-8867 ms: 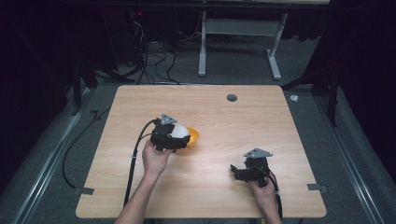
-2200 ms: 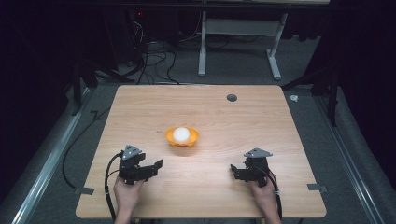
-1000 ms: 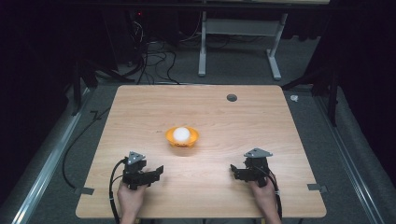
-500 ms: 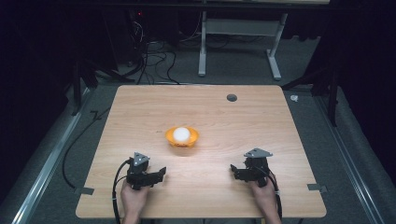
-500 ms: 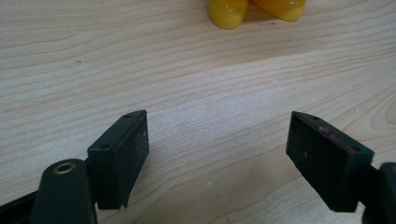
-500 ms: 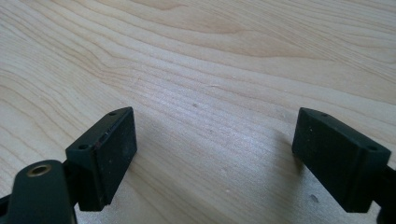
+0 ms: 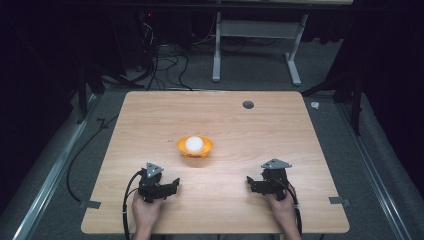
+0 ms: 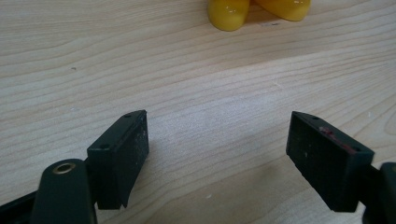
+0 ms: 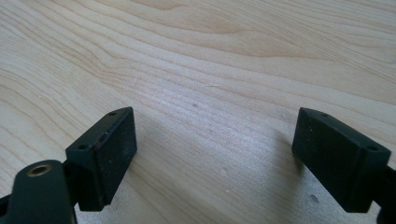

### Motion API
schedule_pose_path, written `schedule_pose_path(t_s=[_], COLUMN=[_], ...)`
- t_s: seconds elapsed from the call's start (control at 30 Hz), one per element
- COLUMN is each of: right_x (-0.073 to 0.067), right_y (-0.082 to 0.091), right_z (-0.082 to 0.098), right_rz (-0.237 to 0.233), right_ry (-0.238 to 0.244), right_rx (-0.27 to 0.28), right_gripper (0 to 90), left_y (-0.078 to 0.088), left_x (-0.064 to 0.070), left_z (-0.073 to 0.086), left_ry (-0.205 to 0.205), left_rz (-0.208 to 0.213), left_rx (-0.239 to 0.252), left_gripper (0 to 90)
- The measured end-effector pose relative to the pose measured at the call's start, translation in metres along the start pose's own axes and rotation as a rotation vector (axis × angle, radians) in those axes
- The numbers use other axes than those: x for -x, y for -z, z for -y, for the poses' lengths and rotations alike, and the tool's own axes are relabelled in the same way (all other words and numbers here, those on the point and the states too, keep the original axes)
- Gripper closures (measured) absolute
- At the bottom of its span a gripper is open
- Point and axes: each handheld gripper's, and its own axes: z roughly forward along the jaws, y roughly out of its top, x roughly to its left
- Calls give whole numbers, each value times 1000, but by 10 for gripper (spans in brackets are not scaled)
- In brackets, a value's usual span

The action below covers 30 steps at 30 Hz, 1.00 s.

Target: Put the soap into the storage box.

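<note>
An orange bowl [image 7: 195, 149] sits at the middle of the wooden table [image 7: 150, 115] with a white ball [image 7: 194, 144] inside it. My left gripper [image 7: 173, 185] rests low near the front left of the table, open, with bare wood between its jaws. In the left gripper view the bowl's yellow-orange underside [image 8: 254, 8] shows at the top edge, well ahead of the left gripper [image 8: 217, 149]. My right gripper [image 7: 250, 184] lies near the front right, open, with nothing between its jaws [image 9: 215, 156].
A dark round hole [image 7: 248, 104] marks the table's far right part. Cables [image 7: 165, 60] and a white desk frame [image 7: 255, 45] stand on the floor beyond the far edge. Tape tabs [image 7: 339, 201] stick out at the front corners.
My left gripper left the bowl and drew back to the front left, then crept a little to the right over the last second. The right gripper has stayed put.
</note>
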Motion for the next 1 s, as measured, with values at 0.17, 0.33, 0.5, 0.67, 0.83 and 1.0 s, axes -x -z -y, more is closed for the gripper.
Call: schedule_pose_path(t_s=[0.17,0.33,0.5,0.67,0.83,1.0], right_x=[0,0,0,0,0,0], right_y=[0,0,0,0,0,0], right_z=[0,0,0,0,0,0], right_rz=[0,0,0,1,1,2], right_ry=[0,-1,0,1,1,-2], right_rx=[0,0,0,1,1,1], right_gripper=[145,146,146,146,146,146], left_y=[-3,-5,-7,-8,-9,-10], left_x=[1,3,6,8,9,9], left_z=[0,0,1,1,0,0], left_ry=[0,-14,-43,-53,-53,-50], left_rz=[-10,-26,-52,-59,-63,-65], left_rx=[1,7,7,1,-1,-2], left_gripper=[217,216,210,192,177,177])
